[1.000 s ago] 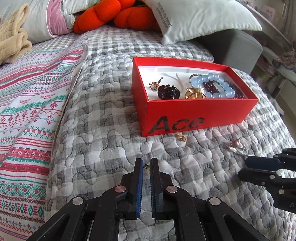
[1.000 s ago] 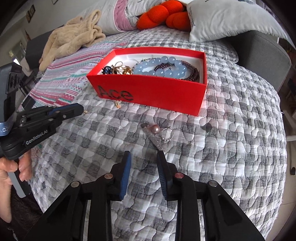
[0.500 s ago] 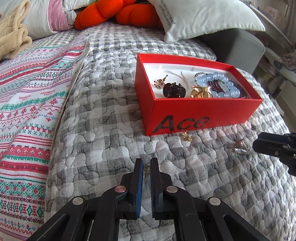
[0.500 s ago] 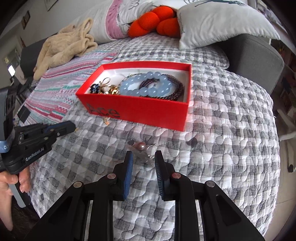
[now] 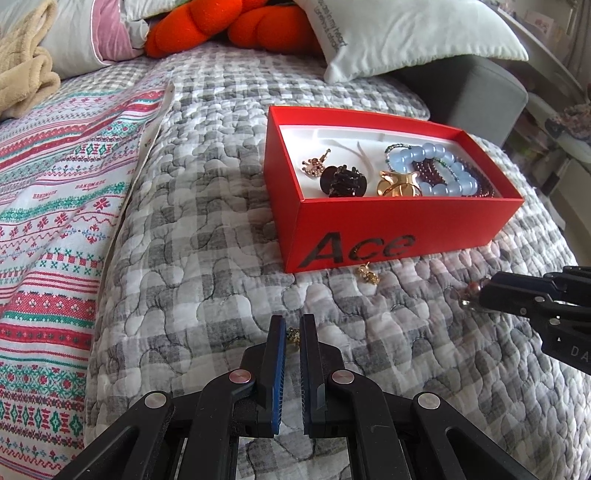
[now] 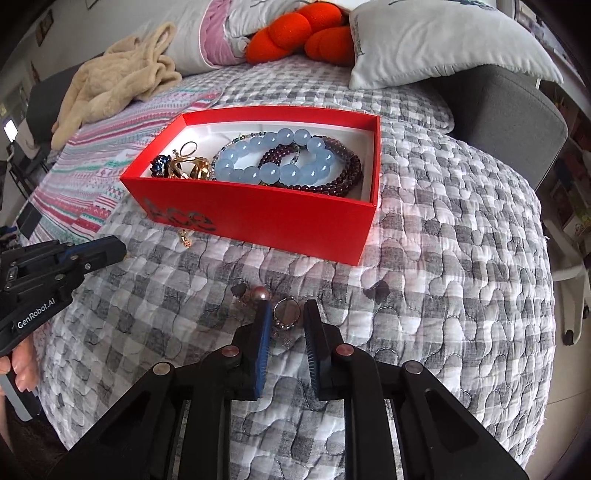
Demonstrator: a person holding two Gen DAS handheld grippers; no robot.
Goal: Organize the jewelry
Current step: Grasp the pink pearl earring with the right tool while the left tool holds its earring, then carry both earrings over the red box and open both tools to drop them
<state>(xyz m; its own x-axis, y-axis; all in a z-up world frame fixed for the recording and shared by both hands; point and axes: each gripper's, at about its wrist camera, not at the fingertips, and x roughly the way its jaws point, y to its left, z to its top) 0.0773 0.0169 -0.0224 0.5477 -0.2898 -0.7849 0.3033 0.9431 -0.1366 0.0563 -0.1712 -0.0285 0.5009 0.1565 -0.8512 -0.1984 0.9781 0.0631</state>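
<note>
A matt red cardboard box [image 6: 280, 218] with a smooth white lining sits on a soft, puckered grey-checked quilt [image 6: 461, 258]. Inside, glossy pale-blue beads [image 6: 273, 155] and dark garnet-coloured beads [image 6: 343, 166] gleam beside a polished gold-toned metal piece [image 5: 400, 184]. A woven patterned cloth [image 5: 55, 192], a fluffy beige garment [image 6: 114, 85] and plush orange cushions [image 6: 295, 33] lie behind. Both claws, left [image 5: 291, 332] and right [image 6: 286, 314], are matt black plastic with ribbed blue pads and bright metal rivets.
</note>
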